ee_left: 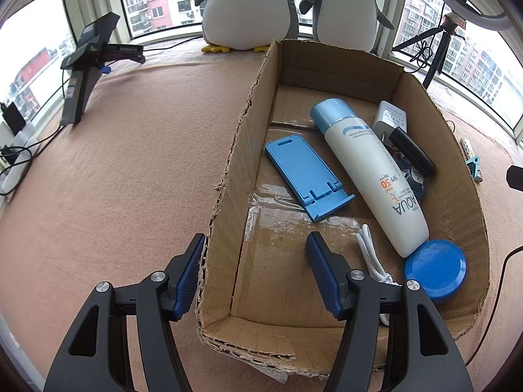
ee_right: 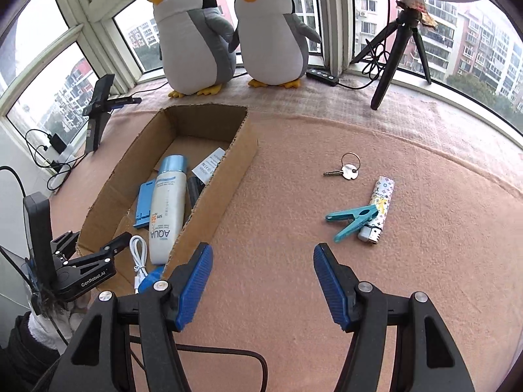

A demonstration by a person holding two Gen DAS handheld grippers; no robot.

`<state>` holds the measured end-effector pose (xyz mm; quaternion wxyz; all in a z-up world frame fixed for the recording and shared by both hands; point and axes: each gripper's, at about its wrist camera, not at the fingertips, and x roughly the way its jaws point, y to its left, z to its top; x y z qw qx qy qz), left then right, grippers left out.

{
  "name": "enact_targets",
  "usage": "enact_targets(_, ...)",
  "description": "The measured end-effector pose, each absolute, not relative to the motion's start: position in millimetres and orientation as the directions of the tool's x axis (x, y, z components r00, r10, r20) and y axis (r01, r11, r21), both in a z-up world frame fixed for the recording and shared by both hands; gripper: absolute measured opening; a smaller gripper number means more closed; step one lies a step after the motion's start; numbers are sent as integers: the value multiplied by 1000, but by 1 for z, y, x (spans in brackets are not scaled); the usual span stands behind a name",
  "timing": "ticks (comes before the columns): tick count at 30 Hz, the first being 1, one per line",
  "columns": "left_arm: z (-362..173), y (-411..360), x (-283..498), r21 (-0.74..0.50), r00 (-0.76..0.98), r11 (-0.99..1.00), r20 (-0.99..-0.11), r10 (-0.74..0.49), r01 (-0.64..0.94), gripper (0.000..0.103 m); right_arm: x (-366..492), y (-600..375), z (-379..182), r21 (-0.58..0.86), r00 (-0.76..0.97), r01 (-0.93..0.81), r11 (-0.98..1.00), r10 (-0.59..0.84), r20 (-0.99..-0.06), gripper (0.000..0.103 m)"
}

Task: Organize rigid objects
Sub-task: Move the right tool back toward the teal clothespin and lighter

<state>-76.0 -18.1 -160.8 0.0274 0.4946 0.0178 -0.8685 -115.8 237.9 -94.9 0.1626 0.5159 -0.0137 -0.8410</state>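
Observation:
A cardboard box [ee_left: 242,150] [ee_right: 225,176] lies on the pink cloth. Inside it are a white AQUA bottle [ee_left: 369,166] [ee_right: 166,202], a blue phone stand [ee_left: 304,176], a white charger [ee_left: 390,119], a black tube [ee_left: 413,152], a white cable [ee_left: 372,254] and a blue round lid [ee_left: 434,266]. My left gripper [ee_left: 253,274] is open and empty, its jaws astride the box's near left wall. My right gripper [ee_right: 261,281] is open and empty above bare cloth. Ahead of it to the right lie a teal clothes peg [ee_right: 351,220], a patterned lighter [ee_right: 379,209] and a key on a ring [ee_right: 345,170].
Two plush penguins [ee_right: 228,32] stand by the window. A black tripod [ee_right: 402,52] stands at the back right, a black phone holder [ee_left: 88,65] at the back left. Cables and a power strip [ee_right: 55,160] lie at the left edge.

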Motion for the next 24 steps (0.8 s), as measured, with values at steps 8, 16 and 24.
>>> enact_targets(8,-160,-18,-76,-3,-510,-998,-860,-30,64,62,-144,281,-131,312,-368,96,-945,-325,-871,60)
enact_targets(16,-160,-18,-76,-4,-510,-998,-860,-30,65,62,-167,295,-156,402,-329,2,-916,-380,-864,49)
enact_targets(24,-160,-18,-76,-3,-510,-998,-860,-31,66,62,-181,302,-167,412,-311,-43,-910,-380,-871,35)
